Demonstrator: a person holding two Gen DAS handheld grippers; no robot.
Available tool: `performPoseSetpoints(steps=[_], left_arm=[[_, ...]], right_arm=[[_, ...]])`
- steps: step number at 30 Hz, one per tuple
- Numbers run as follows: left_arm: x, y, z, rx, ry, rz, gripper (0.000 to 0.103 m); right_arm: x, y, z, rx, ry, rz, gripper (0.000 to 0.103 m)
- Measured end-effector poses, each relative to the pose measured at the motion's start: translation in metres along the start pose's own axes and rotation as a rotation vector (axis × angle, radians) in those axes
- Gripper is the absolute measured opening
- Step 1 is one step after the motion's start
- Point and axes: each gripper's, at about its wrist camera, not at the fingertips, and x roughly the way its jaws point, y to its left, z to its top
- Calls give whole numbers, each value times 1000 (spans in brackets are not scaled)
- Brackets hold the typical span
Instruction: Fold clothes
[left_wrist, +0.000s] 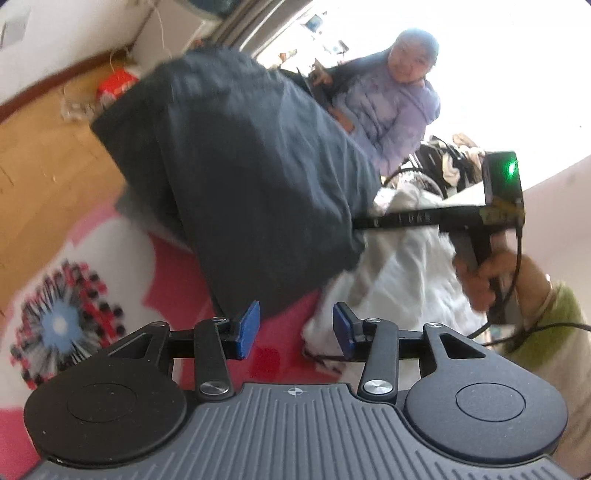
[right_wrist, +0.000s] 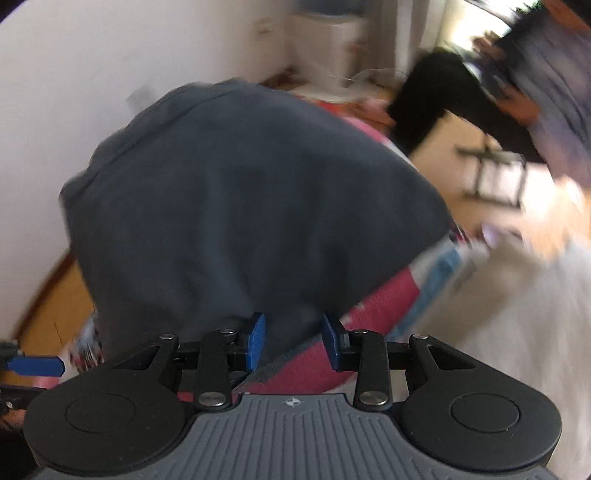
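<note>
A dark navy garment (left_wrist: 240, 166) lies folded on the pink and white floral bed cover (left_wrist: 177, 280). My left gripper (left_wrist: 295, 330) is open just short of its near edge, with only bed cover between the blue pads (left_wrist: 247, 328). In the right wrist view the same garment (right_wrist: 240, 203) fills the middle. My right gripper (right_wrist: 294, 340) stands open over its near hem, and the fabric shows in the gap without being pinched. From the left wrist view a hand (left_wrist: 487, 284) holds the right gripper's black body (left_wrist: 424, 218), whose fingertips are hidden behind the garment.
A crumpled white garment (left_wrist: 399, 277) lies on the bed right of the navy one, also white garment (right_wrist: 517, 295). A person in a lavender jacket (left_wrist: 399, 107) stands beyond the bed. Wooden floor (left_wrist: 48, 155) with a red box (left_wrist: 114, 86) lies to the left.
</note>
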Motion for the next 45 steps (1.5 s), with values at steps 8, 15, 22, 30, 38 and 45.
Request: performPoseSetpoints(steps=[8,15,22,30,38,45], left_arm=[[0,19,28,21,-75,143,45],[-25,30,71,88,-223,175,51],[-8,35,116,148,-282,169,57],[34,61,150,64,-169,54,67],[51,67,142,71,-117,30,50],[51,61,139,97,-114,55,28]], right_arm=[[-81,-29,-59,427,-296,127,43],[-59,-53,-81,793,-324,304,63],[-13,-76,-52,1023,-310,220,83],[29,-96,-32,1143,-335,230,86],[30,-82,-23,1100,-379,178,55],[17,-63,-5,907,-474,44,15]])
